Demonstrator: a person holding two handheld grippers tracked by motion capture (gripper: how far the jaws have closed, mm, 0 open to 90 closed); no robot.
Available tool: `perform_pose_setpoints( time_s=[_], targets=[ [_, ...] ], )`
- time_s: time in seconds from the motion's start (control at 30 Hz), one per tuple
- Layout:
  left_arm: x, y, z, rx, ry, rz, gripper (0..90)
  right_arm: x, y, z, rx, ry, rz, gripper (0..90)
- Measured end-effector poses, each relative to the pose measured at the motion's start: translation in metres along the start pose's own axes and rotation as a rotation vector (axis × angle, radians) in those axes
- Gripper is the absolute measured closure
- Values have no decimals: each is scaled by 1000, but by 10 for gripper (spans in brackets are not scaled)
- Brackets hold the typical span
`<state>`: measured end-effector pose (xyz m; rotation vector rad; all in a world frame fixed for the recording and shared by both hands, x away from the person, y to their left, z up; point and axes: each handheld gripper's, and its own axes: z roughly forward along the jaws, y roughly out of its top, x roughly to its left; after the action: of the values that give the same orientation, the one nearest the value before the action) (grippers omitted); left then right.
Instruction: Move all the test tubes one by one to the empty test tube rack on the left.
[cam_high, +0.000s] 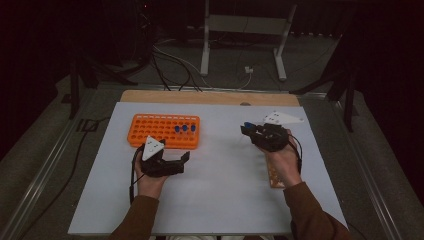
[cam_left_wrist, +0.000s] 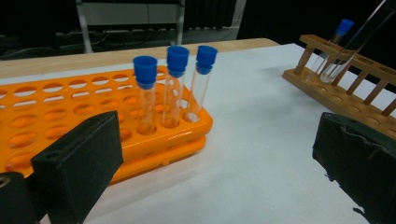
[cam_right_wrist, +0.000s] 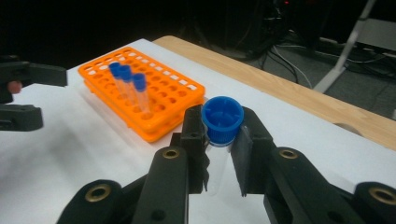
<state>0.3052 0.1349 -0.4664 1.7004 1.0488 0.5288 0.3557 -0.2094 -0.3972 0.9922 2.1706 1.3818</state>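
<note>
Presently, the right gripper (cam_right_wrist: 223, 154) is clamped on a blue-capped test tube (cam_right_wrist: 221, 122), its two black jaws pressing the clear tube just below the cap, so that the cap stands proud above them in the right gripper view. In the high view that same right gripper (cam_high: 248, 128) is held above the white table (cam_high: 220, 190), off to the right of centre, with the person's right hand (cam_high: 282, 162) behind it and a wooden rack (cam_high: 273, 176) lying partly under that hand. The left gripper view shows the wooden rack (cam_left_wrist: 348, 88) more fully: a long, holed frame at the table's right side, with the held tube (cam_left_wrist: 337, 46) slanted above its far end; I cannot tell whether the tube's lower tip is within a hole or clear of it. The left gripper (cam_high: 183, 161) rests low near the table, just in front of the orange rack (cam_high: 165, 131), its jaws standing wide apart with nothing between them. The orange rack (cam_left_wrist: 70, 121) sits on the left half of the table, and three capped tubes (cam_left_wrist: 175, 84) stand upright side by side in its near row toward the right-hand end. The two grippers are well apart from one another.
</note>
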Motion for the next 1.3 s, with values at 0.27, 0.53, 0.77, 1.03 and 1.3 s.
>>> perform_pose_setpoints(
  time_s=[0.27, 0.53, 0.77, 1.03, 1.3],
  targets=[
    [-14, 3, 4, 10, -33, 51, 80, 21, 3, 13, 9, 58, -27, 763],
    [-30, 5, 10, 10, -87, 88, 146, 41, 2, 27, 29, 122, -39, 763],
    [-40, 5, 13, 17, -114, 126, 158, 59, 4, 37, 46, 166, -63, 763],
    [-52, 5, 14, 4, -107, 182, 262, 76, 4, 44, 52, 220, -66, 763],
    [-57, 4, 12, -11, -85, 238, 576, 90, 3, 48, 54, 261, -73, 763]
  ],
)
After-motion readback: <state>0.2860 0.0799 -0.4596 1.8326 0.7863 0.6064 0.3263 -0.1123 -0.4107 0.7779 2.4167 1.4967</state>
